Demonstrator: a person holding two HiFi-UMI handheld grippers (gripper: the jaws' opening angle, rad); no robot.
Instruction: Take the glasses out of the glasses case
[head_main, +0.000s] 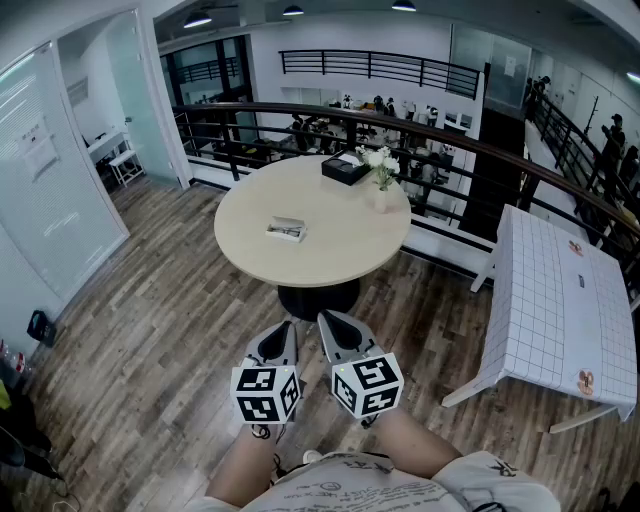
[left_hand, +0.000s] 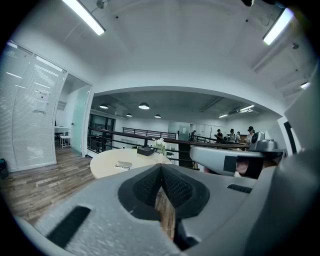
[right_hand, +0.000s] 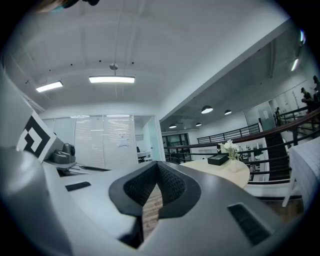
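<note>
The glasses case (head_main: 286, 229) is a small pale box lying flat near the middle of the round beige table (head_main: 340, 255). The left gripper view shows the case (left_hand: 123, 164) far off on the tabletop (left_hand: 107, 162). I cannot tell whether its lid is up, and no glasses show. Both grippers hang low in front of the person, well short of the table. My left gripper (head_main: 281, 338) and right gripper (head_main: 337, 330) sit side by side, each shut with nothing held. Their jaws meet in the left gripper (left_hand: 161, 169) and right gripper (right_hand: 157, 167) views.
A black box (head_main: 345, 169) and a vase of white flowers (head_main: 380, 167) stand at the table's far edge. A white-clothed rectangular table (head_main: 560, 300) is to the right. A dark railing (head_main: 450, 140) runs behind. Wood floor (head_main: 150, 300) lies around; people stand far off.
</note>
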